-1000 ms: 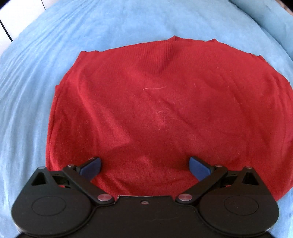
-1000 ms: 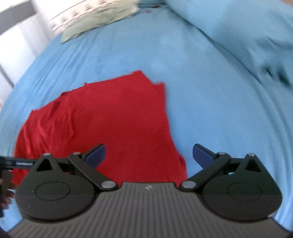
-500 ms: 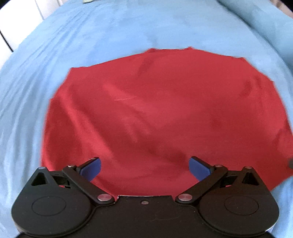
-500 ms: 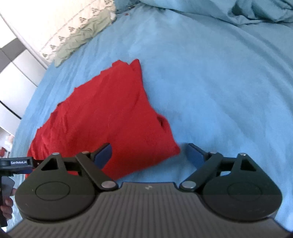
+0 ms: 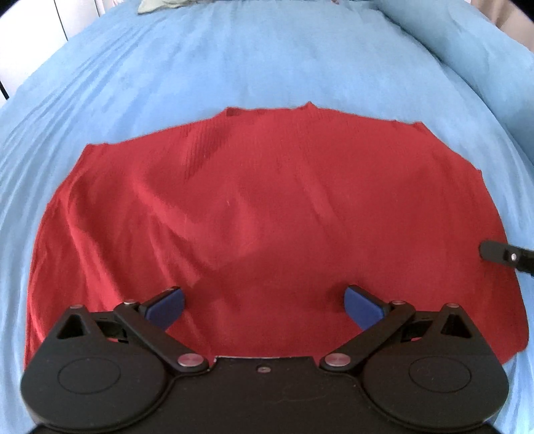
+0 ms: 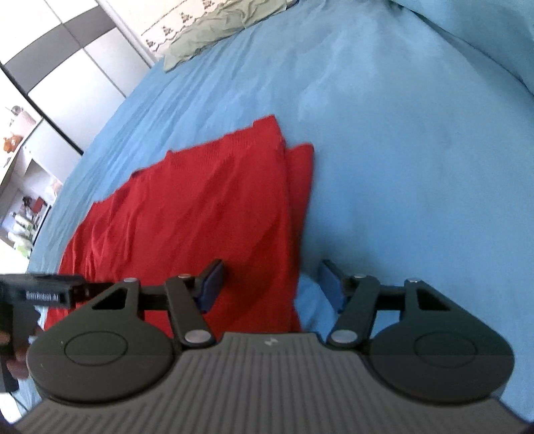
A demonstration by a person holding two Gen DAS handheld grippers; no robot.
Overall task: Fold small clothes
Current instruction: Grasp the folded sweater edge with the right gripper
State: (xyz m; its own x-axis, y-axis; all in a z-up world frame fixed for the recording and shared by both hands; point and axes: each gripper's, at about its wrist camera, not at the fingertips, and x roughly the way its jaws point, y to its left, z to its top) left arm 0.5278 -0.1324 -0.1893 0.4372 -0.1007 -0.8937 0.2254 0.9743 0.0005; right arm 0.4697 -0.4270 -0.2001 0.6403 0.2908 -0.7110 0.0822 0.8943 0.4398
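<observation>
A red knit garment (image 5: 267, 213) lies spread flat on the blue bedsheet (image 5: 233, 60). My left gripper (image 5: 263, 305) is open and empty, hovering over the garment's near edge. My right gripper (image 6: 272, 283) is open and empty, straddling the garment's right edge (image 6: 213, 213), where a folded layer shows along that side. A tip of the right gripper shows at the right of the left wrist view (image 5: 504, 255). The left gripper's body shows at the left of the right wrist view (image 6: 40, 290).
A blue duvet or pillow (image 5: 467, 43) lies at the far right. A pale green cloth (image 6: 213, 30) lies at the head of the bed. White and grey wardrobe doors (image 6: 66, 66) and shelves (image 6: 23, 200) stand to the left.
My left gripper has pulled back and risen, so the garment looks smaller. My right gripper has turned and moved along the garment's right edge. Both stay open.
</observation>
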